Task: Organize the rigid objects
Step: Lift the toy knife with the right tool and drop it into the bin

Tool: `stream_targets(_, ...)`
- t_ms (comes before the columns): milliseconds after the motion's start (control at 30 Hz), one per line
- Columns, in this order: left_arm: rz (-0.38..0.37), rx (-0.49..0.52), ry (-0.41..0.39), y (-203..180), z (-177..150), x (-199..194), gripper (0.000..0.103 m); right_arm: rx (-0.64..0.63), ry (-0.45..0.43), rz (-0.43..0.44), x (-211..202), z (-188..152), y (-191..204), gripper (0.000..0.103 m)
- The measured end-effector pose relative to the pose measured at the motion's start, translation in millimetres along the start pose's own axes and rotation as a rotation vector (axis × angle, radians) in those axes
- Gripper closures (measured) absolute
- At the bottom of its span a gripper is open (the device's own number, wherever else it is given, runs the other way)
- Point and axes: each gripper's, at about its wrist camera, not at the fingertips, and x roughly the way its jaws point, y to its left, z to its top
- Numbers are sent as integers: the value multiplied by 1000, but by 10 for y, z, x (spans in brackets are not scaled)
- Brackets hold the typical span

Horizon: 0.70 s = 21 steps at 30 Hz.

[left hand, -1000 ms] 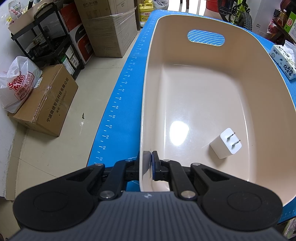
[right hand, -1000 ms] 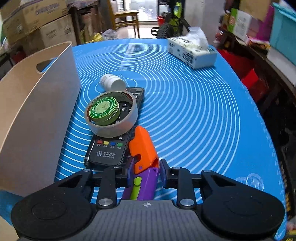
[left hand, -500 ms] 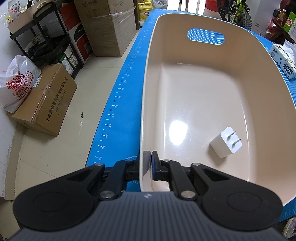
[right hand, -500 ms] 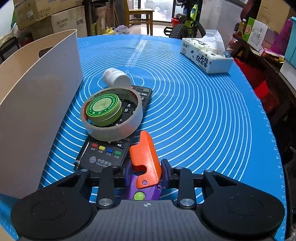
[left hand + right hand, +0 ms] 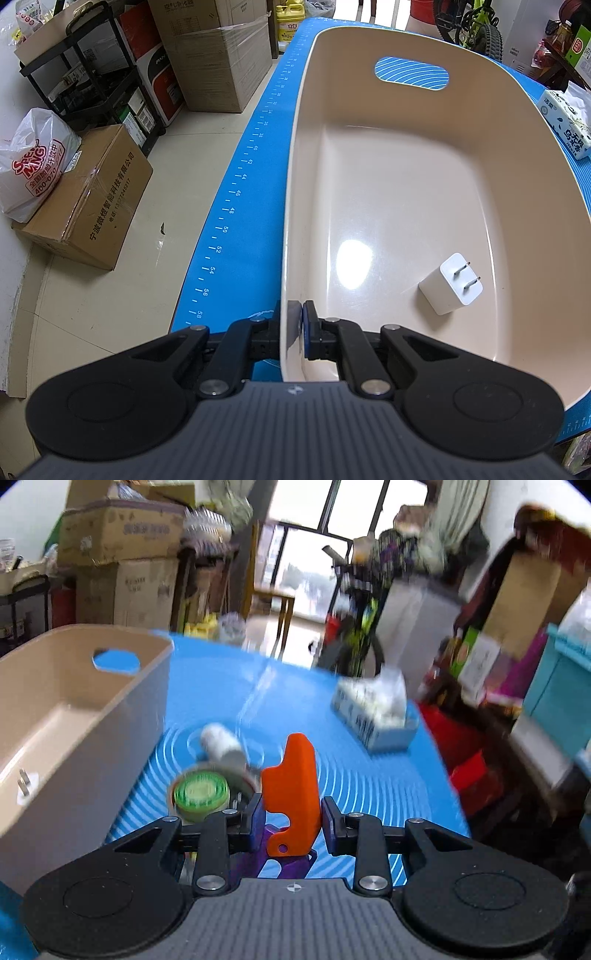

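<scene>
My left gripper (image 5: 294,328) is shut on the near rim of a beige plastic bin (image 5: 291,206), one finger inside and one outside. A white plug adapter (image 5: 450,283) lies on the bin floor at the near right; it also shows in the right wrist view (image 5: 25,787). My right gripper (image 5: 291,825) is shut on an orange and purple toy (image 5: 291,790) and holds it tilted up above the blue mat (image 5: 369,786). Below it lie a green tin (image 5: 201,792) inside a tape roll and a white bottle (image 5: 223,746). The bin (image 5: 74,716) stands to the left.
A tissue pack (image 5: 373,710) sits at the mat's far right, also seen in the left wrist view (image 5: 565,123). Cardboard boxes (image 5: 88,195), a white bag (image 5: 33,166) and a rack stand on the floor left of the table. Clutter lines the right side.
My right gripper has lifted the orange and purple toy off the mat and tilted upward; the view is blurred by motion. The left gripper and bin have stayed still.
</scene>
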Motion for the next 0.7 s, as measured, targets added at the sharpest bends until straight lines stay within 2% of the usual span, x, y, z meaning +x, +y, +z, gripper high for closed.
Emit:
stream_targets(267, -1, -1, 0, 0, 1, 0, 93, 28, -137, 33, -229, 357, -71, 62)
stream_targets(467, -1, 0, 1, 0, 3, 1, 93, 85, -194, 122, -365, 690, -42, 62)
stream_targets(700, 0, 0, 0, 1, 2, -2, 93, 108, -236, 242, -375, 1036, 244, 62)
